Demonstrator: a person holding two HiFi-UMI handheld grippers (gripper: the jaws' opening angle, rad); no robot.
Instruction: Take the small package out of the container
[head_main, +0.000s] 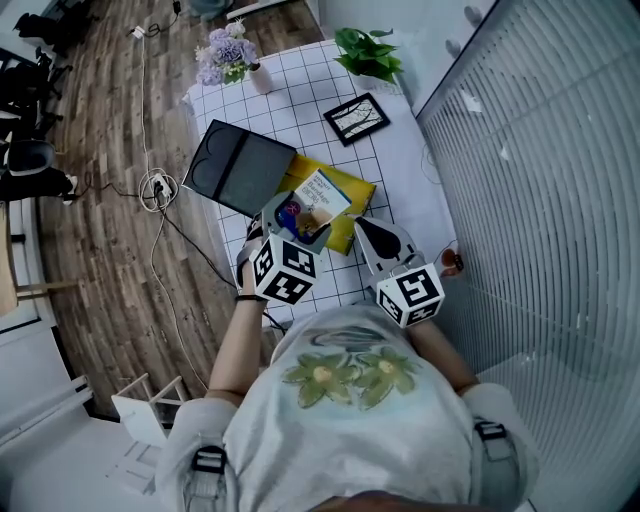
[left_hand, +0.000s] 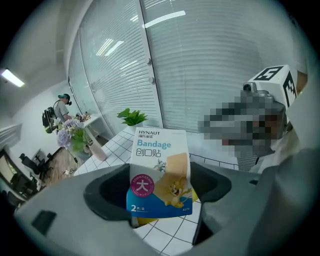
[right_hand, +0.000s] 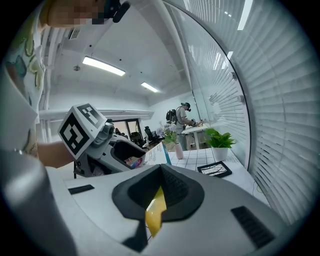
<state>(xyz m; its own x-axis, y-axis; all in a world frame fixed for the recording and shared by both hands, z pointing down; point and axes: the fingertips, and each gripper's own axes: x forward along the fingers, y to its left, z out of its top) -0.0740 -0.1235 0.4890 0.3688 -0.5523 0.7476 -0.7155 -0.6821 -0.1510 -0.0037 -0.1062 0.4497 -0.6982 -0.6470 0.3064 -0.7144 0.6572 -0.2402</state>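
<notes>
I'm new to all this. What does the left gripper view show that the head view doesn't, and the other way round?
Only the left gripper view: the front of the bandage box, readable as "Bandage" with a cartoon, and a far-off person with a backpack.
Only the head view: the dark open case, the picture frame, the wooden floor, and the right gripper pinching the yellow pouch.
Both: the left gripper shut on the bandage box, the flowers, the potted plant and the gridded table.
</notes>
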